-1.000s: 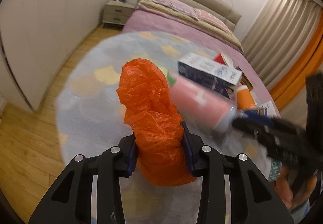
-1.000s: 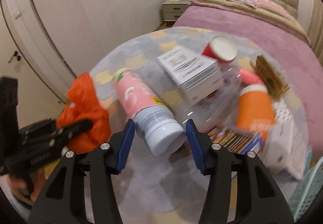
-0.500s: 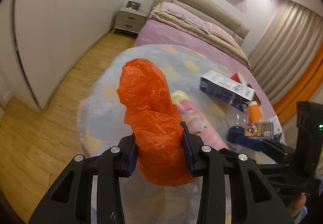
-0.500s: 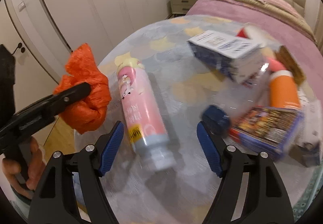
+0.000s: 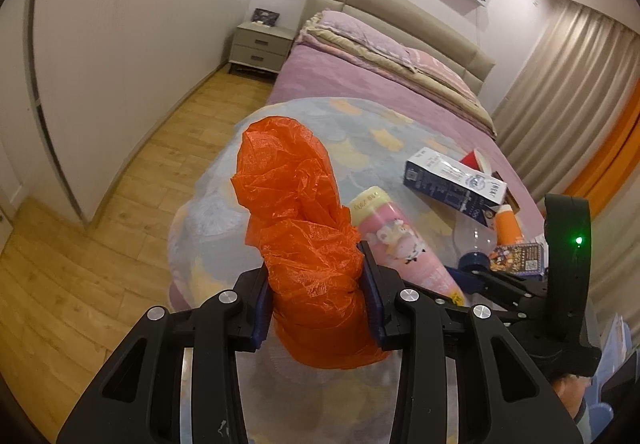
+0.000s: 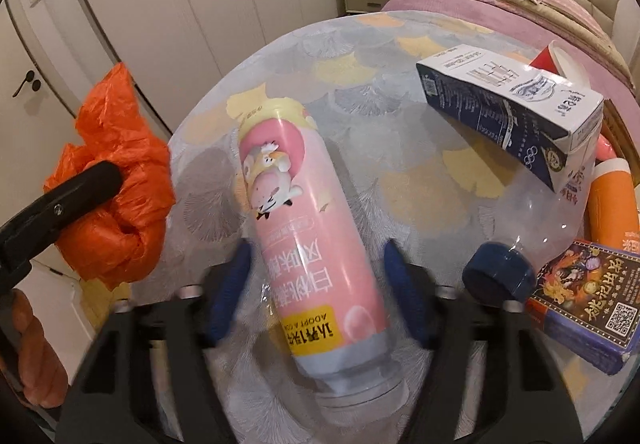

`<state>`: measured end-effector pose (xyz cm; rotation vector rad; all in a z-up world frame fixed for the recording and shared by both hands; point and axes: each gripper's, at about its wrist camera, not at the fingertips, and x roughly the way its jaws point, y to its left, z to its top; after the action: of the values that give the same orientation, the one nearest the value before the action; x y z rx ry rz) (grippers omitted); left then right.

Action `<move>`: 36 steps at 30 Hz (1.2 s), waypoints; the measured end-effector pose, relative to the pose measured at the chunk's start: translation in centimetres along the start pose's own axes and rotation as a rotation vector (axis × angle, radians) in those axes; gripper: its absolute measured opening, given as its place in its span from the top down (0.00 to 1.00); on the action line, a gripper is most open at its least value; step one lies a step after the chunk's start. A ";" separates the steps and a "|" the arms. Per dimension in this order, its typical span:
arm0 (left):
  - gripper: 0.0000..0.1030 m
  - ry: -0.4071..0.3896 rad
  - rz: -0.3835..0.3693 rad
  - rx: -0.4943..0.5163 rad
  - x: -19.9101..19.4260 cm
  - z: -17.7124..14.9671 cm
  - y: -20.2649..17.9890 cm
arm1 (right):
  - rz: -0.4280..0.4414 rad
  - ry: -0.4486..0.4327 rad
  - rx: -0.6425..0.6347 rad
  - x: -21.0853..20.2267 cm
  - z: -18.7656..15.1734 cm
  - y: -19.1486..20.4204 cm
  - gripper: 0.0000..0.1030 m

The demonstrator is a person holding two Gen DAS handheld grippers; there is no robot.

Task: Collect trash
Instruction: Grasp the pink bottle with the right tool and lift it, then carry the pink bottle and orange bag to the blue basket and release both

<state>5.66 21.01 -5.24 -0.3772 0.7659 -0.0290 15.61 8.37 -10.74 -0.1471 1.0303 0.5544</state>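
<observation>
The left tongs [image 5: 318, 310] pinch the crumpled orange plastic bag [image 5: 300, 212] off the round table's [image 6: 360, 56] left edge. The right tongs [image 6: 316, 292], just closing, straddle the lying pink plastic bottle [image 6: 304, 212] without gripping. Next, probably: clamp it, then open the bag.

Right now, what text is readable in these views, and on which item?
"ADOPT A COW" – yellow label, upside down, on the pink bottle.
Milk carton: Olympic rings logo; other print too small to read.
Card box: QR code and stylised Chinese title, not legible.

right gripper [image 6: 316, 284] fingers [image 6: 404, 296] motion-blurred
</observation>
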 end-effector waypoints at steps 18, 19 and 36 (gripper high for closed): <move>0.65 -0.073 -0.193 0.240 -2.5 1.7 -11.3 | -0.093 -0.274 0.168 -13.8 -2.0 -6.6 0.56; 0.65 -0.074 -0.203 0.253 -2.4 1.8 -12.0 | -0.102 -0.291 0.180 -14.7 -2.3 -7.1 0.56; 0.65 -0.006 -0.478 0.510 2.6 -1.3 -30.6 | -0.383 -0.493 0.549 -27.0 -11.8 -23.2 0.56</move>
<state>10.02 -8.34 2.67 -0.0651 0.6216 -0.6593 7.56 -25.71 2.75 0.2660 0.6158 -0.0577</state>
